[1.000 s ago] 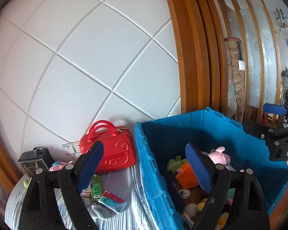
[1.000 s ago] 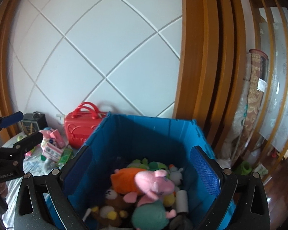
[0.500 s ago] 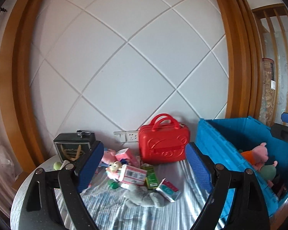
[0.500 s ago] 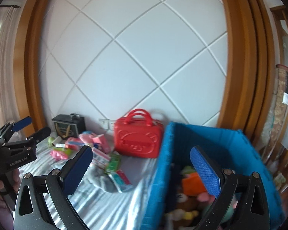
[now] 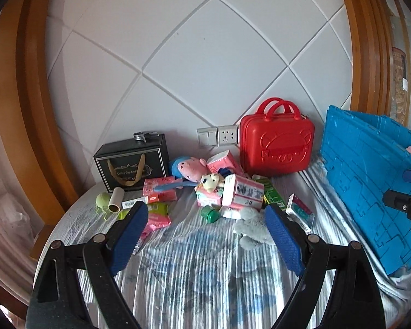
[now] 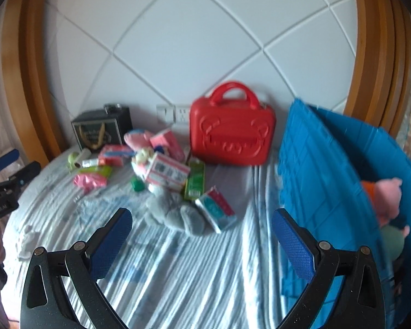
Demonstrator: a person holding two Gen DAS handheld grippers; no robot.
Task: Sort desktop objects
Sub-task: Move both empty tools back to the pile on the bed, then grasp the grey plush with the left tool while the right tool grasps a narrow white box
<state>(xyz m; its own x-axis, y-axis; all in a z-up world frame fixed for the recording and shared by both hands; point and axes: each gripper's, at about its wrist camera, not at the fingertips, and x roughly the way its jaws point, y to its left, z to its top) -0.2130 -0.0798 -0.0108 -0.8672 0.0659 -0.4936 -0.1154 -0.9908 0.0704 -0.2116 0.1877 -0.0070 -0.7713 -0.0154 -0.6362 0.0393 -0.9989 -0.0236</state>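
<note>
The left gripper (image 5: pixel 202 235) and right gripper (image 6: pixel 202 241) are both hovering wide open and empty, the grey plush toy (image 6: pixel 175 211) lying just beyond their jaws.

The left gripper (image 5: pixel 202 235) is hanging wide open over the striped cloth (image 5: pixel 205 274); a grey soft toy (image 5: pixel 250 226) is lying just beyond its right finger, a blue crate (image 5: pixel 370 192) standing further right.

Probably a home: plush toys (image 5: pixel 190 166), a red toy case (image 5: pixel 276 145), wood-framed wall panelling (image 5: pixel 205 54).
</note>
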